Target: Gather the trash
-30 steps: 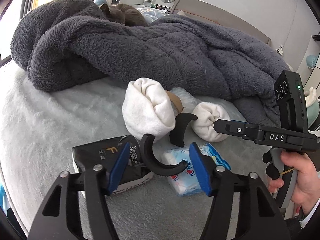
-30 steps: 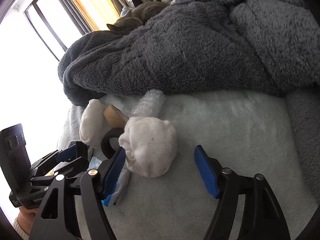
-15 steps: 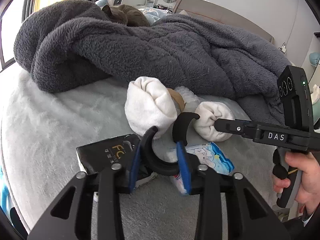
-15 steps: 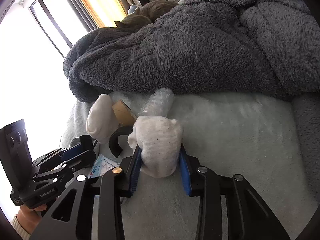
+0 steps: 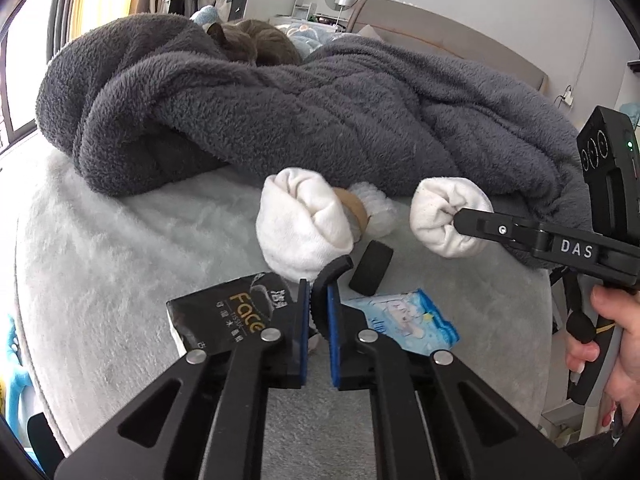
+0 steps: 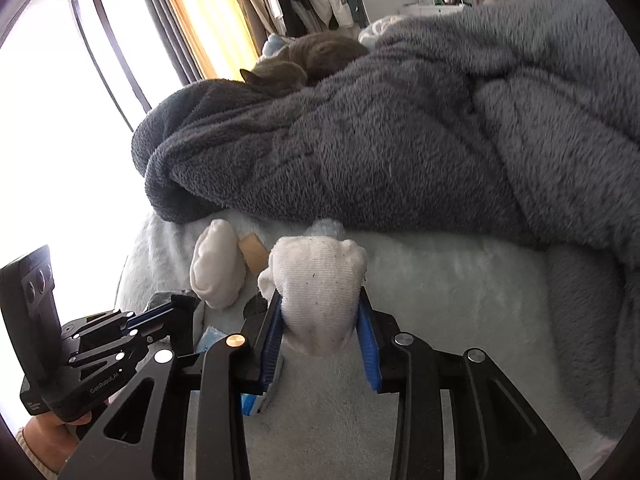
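Observation:
My left gripper is shut on a curved black strip and holds it just above the bed. My right gripper is shut on a balled white sock, lifted off the pale fleece; it also shows in the left wrist view. A second balled white sock lies on the bed beside a brown cardboard tube and a roll of bubble wrap. A black ring piece, a black tissue pack and a blue wet-wipe pack lie near my left gripper.
A big dark grey fleece blanket is heaped across the back of the bed, with a grey cat lying on it. The pale bed cover ends at a rounded edge on the left. A window is beyond.
My left gripper closed on the black strip and raised it. My right gripper closed on the white sock and lifted it away from the other items. The black ring piece now lies free.

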